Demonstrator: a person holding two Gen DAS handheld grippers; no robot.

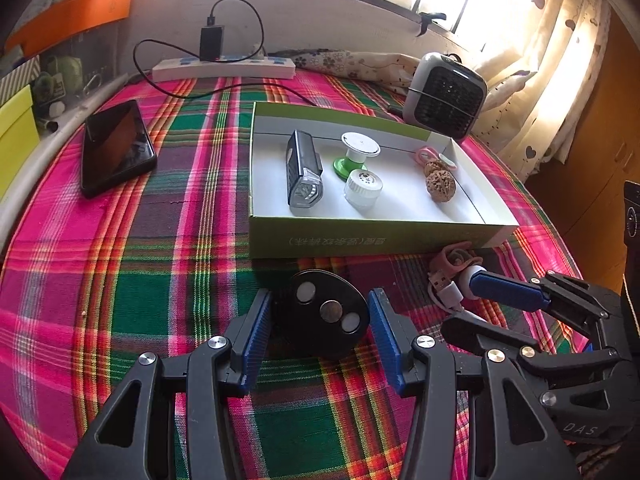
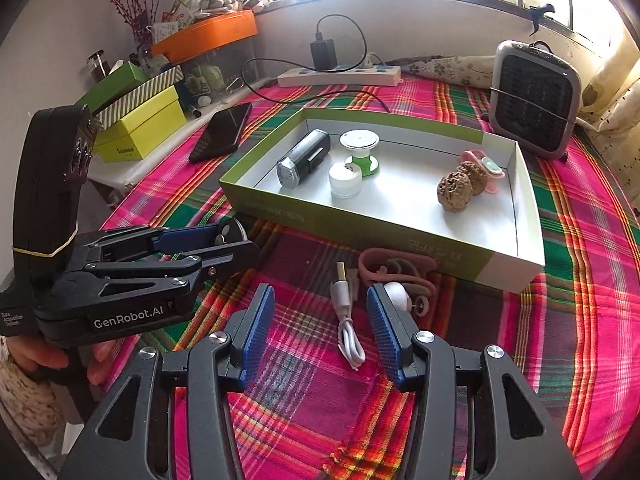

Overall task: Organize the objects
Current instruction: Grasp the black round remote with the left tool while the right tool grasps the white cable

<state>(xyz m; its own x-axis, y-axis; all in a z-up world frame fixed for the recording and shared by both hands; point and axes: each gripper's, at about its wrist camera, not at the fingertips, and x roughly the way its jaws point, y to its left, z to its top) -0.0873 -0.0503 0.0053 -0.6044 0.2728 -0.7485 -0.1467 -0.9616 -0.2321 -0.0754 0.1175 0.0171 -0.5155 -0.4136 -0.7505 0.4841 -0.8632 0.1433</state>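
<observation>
A table is seen covered by a plaid cloth (image 1: 132, 264) in pink, green and purple. Toward its far side a shallow green-walled box (image 1: 360, 236) with a white floor is placed. To the right of the box a grey grilled fan heater (image 1: 446, 96) is stood, and to its left a black phone (image 1: 116, 148) is laid flat on the cloth. A white power strip (image 1: 224, 68) with a black charger plugged in is set along the far edge.

Inside the box, a black bicycle lamp (image 1: 302, 170) is laid at the left, a green-and-white spool (image 1: 354, 154) and a white jar (image 1: 362, 188) are kept near the middle, and two walnuts (image 1: 440, 184) with a pink watch behind them are found at the right.

The left claw (image 1: 320, 320) is held released: its blue pads stand either side of a round black disc (image 1: 324, 312) bearing three small circles, which rests on the cloth just in front of the box; whether the pads touch it cannot be told.

The right claw (image 2: 320, 320) is likewise released, its pads apart over a white USB cable (image 2: 346, 320) lying on the cloth. A white ball-ended pink strap (image 2: 394, 276) is seen just beside its right pad, close against the box's near wall.
</observation>
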